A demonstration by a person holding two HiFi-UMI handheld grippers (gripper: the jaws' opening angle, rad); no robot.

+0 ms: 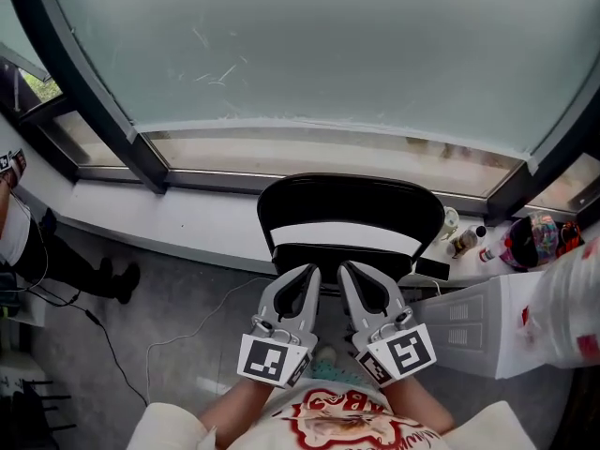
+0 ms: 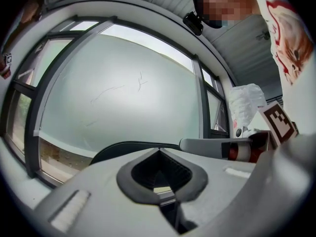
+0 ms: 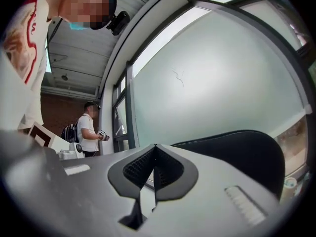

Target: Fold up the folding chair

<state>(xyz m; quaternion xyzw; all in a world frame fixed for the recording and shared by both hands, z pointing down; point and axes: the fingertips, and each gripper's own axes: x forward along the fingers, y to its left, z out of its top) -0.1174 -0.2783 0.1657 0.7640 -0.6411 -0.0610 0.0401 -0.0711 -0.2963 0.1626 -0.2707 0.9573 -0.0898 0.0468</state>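
The black folding chair (image 1: 350, 206) stands in front of me against the window sill, its curved backrest on top and a black seat edge (image 1: 342, 251) just below it. Both grippers point level at the chair, side by side. My left gripper (image 1: 312, 269) has its tips together at the seat edge, with nothing visible between them. My right gripper (image 1: 344, 266) is shut the same way, right next to it. In the left gripper view the backrest (image 2: 123, 147) curves beyond the shut left gripper (image 2: 159, 150). In the right gripper view the backrest (image 3: 242, 152) rises behind the shut right gripper (image 3: 155, 146).
A large frosted window (image 1: 319, 45) and a white sill (image 1: 187, 214) lie behind the chair. Bottles (image 1: 466, 240) and a white plastic bag (image 1: 572, 307) sit to the right above a white unit (image 1: 478, 322). A cable (image 1: 187, 331) crosses the floor. Another person (image 3: 89, 130) stands farther off.
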